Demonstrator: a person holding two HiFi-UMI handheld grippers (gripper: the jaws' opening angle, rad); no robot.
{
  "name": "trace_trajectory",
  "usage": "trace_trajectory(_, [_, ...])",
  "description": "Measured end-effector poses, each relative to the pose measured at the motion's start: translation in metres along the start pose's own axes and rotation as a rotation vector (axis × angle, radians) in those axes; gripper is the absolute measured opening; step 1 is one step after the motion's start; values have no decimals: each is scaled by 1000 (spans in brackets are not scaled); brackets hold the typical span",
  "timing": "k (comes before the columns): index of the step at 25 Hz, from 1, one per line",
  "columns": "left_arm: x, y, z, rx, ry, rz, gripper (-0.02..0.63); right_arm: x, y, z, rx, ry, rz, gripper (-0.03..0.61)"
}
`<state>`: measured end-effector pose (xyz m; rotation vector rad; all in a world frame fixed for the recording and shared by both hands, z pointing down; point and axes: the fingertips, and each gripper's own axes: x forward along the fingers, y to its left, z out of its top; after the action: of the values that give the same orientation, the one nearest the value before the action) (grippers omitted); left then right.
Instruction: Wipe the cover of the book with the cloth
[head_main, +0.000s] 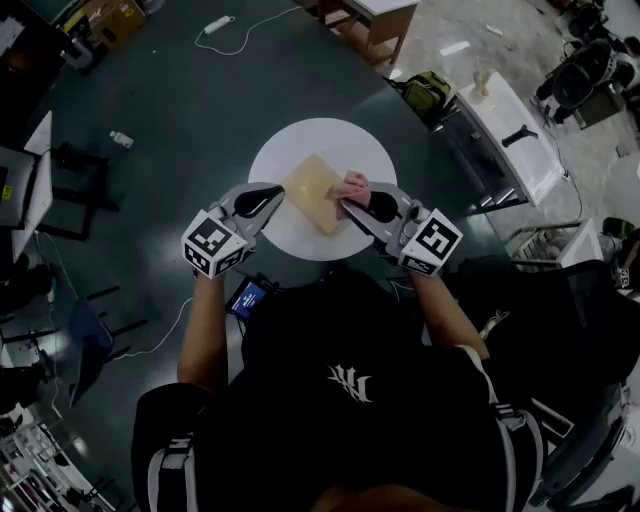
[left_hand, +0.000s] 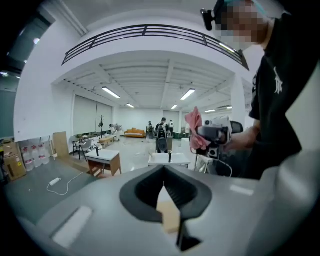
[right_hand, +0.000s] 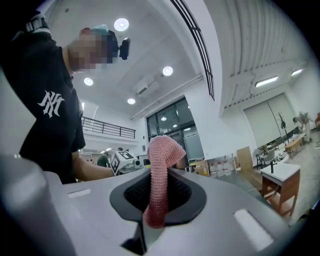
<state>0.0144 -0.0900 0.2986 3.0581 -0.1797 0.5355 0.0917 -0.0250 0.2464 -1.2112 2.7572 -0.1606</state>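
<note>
Grips a pink knitted cloth (right_hand: 161, 180) in the right hand-held gripper (head_main: 348, 207), jaws pinched on its lower part so that the free end stands up and curls over above them. Holds the left hand-held gripper (head_main: 278, 193) opposite it with jaws pressed together and nothing caught between them. Leaves the tan book (head_main: 312, 190) lying at the middle of the round white worktop (head_main: 320, 140), seen from the head view between the two hand-held grippers, the cloth overlapping the book's right corner there, contact not possible to tell.
</note>
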Motion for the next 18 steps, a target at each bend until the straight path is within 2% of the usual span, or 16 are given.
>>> trace_trajectory(4, [-30, -22, 27, 41, -80, -82, 5, -12, 42, 40, -39, -81, -57, 34])
trace_trajectory(8, [-72, -59, 35, 28, -158, -206, 5, -31, 90, 54, -20, -169, -138, 34])
trace_trajectory(12, [-115, -86, 31, 12, -220, -310, 5, -40, 137, 44, -10, -195, -211, 34])
trace_trajectory(15, [-139, -100, 26, 13, -254, -343, 5, -40, 166, 27, 12, -173, -240, 34])
trace_trajectory(18, [-158, -119, 14, -4, -249, -375, 5, -36, 191, 14, 49, -154, -235, 34])
